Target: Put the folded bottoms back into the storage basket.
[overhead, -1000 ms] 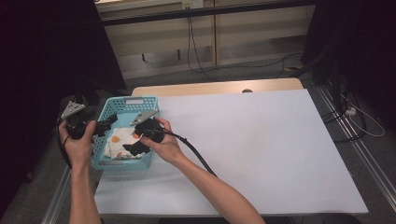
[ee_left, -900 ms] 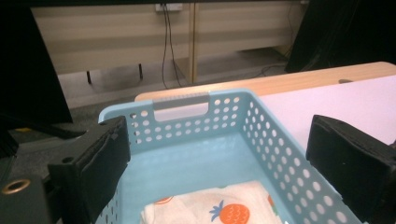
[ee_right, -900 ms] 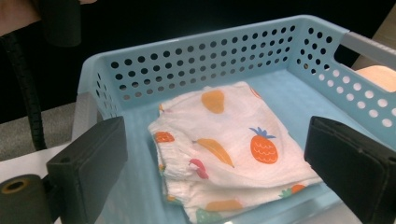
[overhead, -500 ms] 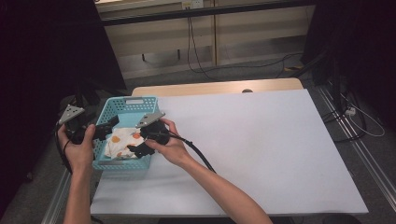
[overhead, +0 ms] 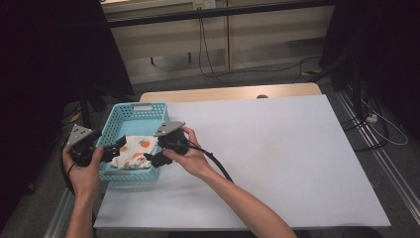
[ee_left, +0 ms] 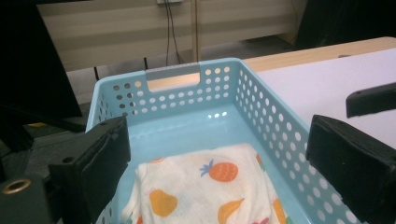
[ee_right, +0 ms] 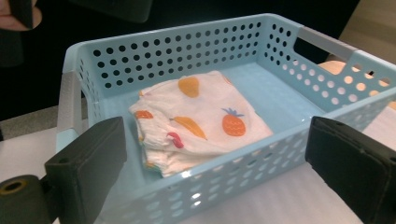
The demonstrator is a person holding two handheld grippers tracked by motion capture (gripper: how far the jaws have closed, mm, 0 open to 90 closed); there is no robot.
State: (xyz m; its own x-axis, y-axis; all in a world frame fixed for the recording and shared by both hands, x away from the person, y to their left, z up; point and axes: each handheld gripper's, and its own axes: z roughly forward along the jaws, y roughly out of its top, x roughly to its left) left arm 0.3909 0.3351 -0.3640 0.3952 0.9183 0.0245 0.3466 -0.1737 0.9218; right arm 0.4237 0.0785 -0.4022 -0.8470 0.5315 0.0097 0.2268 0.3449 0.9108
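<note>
Both grippers, left gripper [overhead: 115, 144] and right gripper [overhead: 154, 159], gape empty beside the basket [overhead: 148, 107], drawn back slightly; folded cloth [overhead: 132, 151] inside, white bench [overhead: 277, 158] at 3 o'clock

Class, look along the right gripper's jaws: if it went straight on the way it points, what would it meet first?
Most likely the near perforated wall of the blue basket, which crosses between the open jaws of the right gripper. The folded fruit-print cloth lies beyond it inside. Depth is hard to judge.
</note>
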